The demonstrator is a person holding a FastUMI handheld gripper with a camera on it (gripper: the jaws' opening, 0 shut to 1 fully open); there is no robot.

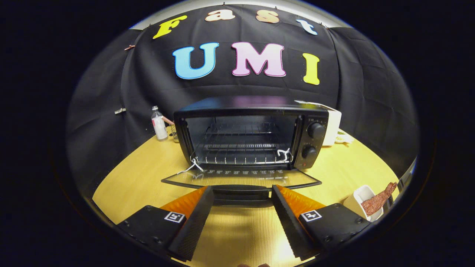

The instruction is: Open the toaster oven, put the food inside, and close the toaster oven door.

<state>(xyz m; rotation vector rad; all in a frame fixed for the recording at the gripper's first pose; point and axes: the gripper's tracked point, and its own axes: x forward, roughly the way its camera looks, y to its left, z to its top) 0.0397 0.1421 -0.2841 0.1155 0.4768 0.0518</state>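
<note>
Gripper view: the claw (242,200) gapes wide and empty over the door (241,178), which lies open. The food (378,200) waits in a cup (362,202) beside the right finger; swinging there could topple the cup.

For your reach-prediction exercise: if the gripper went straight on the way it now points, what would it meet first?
Most likely the handle of the oven door, which lies open and flat just ahead of the open gripper. Beyond it are the toaster oven and its rack. Height above the handle is unclear.
</note>
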